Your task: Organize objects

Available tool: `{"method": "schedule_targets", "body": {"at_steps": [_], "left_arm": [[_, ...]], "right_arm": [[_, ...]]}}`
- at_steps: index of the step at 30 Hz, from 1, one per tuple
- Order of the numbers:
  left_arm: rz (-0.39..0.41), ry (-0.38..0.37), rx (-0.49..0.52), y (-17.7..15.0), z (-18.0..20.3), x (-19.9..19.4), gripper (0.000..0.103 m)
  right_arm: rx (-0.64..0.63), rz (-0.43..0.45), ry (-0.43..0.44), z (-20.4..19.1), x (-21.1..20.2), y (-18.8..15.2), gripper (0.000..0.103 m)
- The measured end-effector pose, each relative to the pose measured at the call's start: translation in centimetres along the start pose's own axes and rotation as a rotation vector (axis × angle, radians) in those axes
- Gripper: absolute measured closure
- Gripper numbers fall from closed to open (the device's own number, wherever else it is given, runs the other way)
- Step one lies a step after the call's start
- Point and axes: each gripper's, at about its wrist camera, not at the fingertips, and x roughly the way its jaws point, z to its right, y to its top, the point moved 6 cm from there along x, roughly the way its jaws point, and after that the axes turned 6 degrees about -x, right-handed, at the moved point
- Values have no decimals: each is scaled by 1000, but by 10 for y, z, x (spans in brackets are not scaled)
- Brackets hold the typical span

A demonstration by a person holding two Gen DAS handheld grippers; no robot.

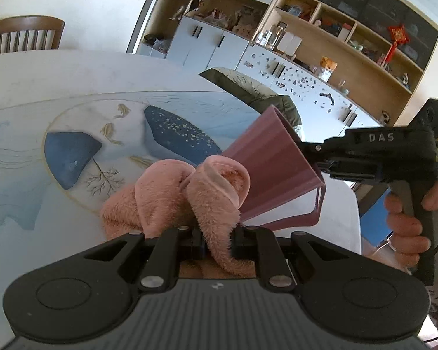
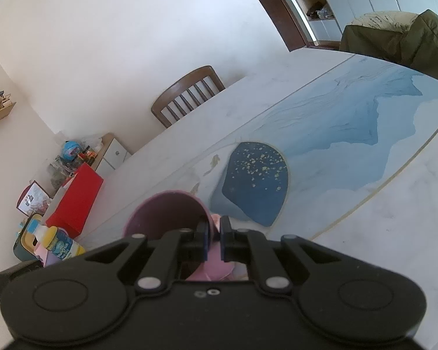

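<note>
My left gripper (image 1: 217, 237) is shut on a fluffy pink towel (image 1: 189, 195), bunched over the table (image 1: 73, 87) just ahead of the fingers. My right gripper (image 2: 213, 240) is shut on the rim of a mauve plastic cup (image 2: 166, 213). In the left wrist view the cup (image 1: 274, 172) hangs tilted above the table, just right of the towel, its open mouth facing down toward the camera, and the right gripper (image 1: 309, 153) holds it from the right. A bit of pink towel (image 2: 216, 221) shows past the right fingers.
The table has a blue and white painted top. A wooden chair (image 1: 23, 33) stands at its far side. An olive-covered seat (image 1: 248, 87) and wall shelving (image 1: 350, 38) lie beyond. A red box (image 2: 76, 198) and bottles (image 2: 57, 242) sit beside the table's left end.
</note>
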Motion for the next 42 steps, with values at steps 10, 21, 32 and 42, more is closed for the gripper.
{"method": "schedule_targets", "body": {"at_steps": [10, 21, 32, 42], "left_arm": [[144, -130, 98, 14, 38, -41, 89], [105, -143, 36, 14, 21, -28, 89], [91, -156, 74, 6, 25, -27, 89], [123, -207, 84, 5, 36, -34, 89]], "right_arm": [[-17, 1, -5, 4, -3, 3, 96], [-15, 6, 24, -2, -3, 3, 96], [46, 44, 30, 14, -13, 10, 96], [66, 22, 96, 5, -10, 5, 96]]}}
